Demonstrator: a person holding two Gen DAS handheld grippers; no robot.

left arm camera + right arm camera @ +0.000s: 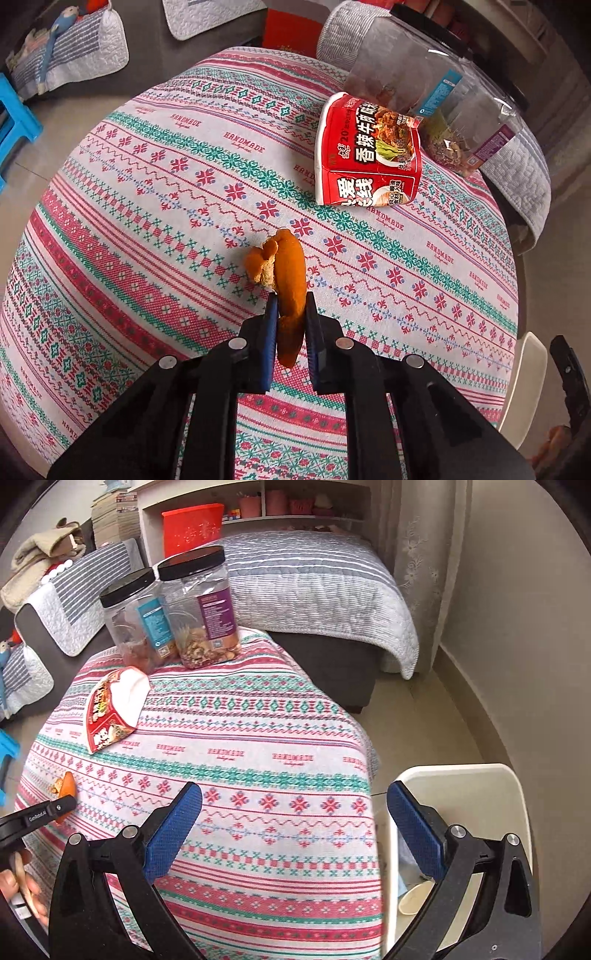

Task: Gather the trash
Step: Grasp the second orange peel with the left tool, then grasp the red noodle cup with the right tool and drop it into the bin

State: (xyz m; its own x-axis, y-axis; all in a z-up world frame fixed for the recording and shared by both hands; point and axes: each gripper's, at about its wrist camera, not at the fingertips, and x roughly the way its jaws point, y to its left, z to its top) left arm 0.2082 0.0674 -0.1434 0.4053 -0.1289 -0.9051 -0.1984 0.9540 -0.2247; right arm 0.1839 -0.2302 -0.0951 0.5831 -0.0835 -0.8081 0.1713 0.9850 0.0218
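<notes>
Left tongs [290,314] clamped on orange peel [291,280], its long axis running along pads, far end over counter [147,206] middle. Right tongs [295,812] wide open, empty, nearer white bin [498,786] beside counter's right edge. Noodle cup [365,151] lies toward far edge.

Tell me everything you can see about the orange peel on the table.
The orange peel is a long, curled strip, deep orange outside with pale, dry-looking pith on a folded lobe at its far end. It stands on edge, gripped between the two blue pads of the left tool, whose jaws are closed on its middle. Whether its far end rests on the patterned tablecloth or is lifted is unclear. It sits nearer the camera than the red noodle cup, apart from it.
</notes>
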